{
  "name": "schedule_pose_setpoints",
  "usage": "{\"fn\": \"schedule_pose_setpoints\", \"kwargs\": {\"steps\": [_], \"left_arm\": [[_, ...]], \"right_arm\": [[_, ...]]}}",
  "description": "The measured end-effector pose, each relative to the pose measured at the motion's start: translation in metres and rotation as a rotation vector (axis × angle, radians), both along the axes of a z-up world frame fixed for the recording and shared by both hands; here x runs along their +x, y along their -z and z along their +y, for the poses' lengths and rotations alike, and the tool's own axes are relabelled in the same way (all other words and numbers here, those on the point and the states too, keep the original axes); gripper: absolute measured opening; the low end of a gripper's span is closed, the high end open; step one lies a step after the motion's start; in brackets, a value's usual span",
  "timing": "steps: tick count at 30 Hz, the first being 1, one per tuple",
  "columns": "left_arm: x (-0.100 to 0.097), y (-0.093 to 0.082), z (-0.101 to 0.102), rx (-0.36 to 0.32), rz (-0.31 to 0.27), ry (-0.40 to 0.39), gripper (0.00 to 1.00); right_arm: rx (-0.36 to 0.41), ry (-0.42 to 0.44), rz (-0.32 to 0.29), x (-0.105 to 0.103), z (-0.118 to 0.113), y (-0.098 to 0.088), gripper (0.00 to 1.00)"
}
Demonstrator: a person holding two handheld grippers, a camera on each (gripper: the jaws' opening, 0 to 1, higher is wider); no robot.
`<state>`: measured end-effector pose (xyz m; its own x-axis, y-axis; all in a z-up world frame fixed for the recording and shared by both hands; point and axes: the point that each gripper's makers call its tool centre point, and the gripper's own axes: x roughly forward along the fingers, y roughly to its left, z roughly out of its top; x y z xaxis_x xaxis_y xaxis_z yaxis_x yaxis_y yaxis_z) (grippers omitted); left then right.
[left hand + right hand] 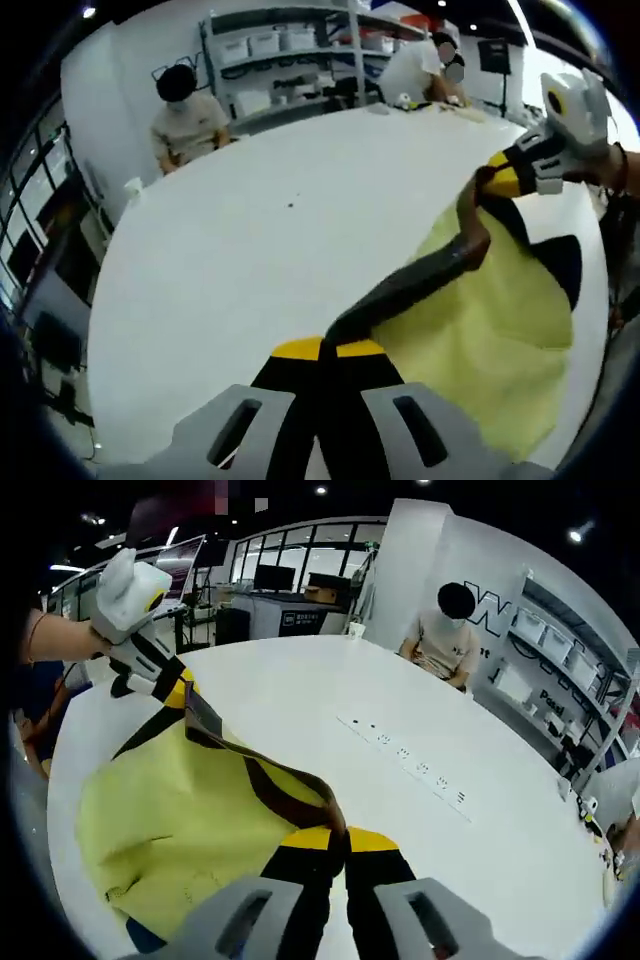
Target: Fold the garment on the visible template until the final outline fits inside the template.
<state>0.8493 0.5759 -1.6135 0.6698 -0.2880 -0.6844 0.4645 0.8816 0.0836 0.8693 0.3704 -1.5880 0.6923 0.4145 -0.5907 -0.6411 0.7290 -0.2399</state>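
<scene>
Grip: my left gripper (325, 350) and right gripper (335, 842) both clamp the yellow garment's (180, 820) dark edge.
Advice: keep edge taut — the template is probably hidden beneath.

One garment, two grippers, one bench.
I count one yellow garment (190, 820) with dark trim, my two grippers, left (325, 350) and right (338, 838), each pinching it, one white bench (250, 230), one shelving rack (290, 55), and three people seated beyond.
</scene>
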Motion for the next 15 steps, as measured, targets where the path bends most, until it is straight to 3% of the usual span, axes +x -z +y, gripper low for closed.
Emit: {"fn": "schedule_pose_setpoints", "kwargs": {"steps": [3,6,10,15], "left_arm": [[0.008,-0.001,0.000,0.030,-0.040,0.000,0.02],[0.011,0.001,0.002,0.048,-0.079,0.008,0.12],[0.011,-0.004,-0.003,0.043,-0.128,0.028,0.33],[0.006,-0.010,0.003,0.022,-0.155,0.028,0.42]], "right_arm": [[0.019,0.037,-0.040,0.012,-0.001,-0.005,0.11],[0.038,0.057,-0.034,0.012,-0.001,-0.006,0.11],[0.058,0.028,-0.017,0.001,0.004,0.002,0.21],[0.096,0.040,0.022,-0.019,0.002,0.012,0.35]]}}
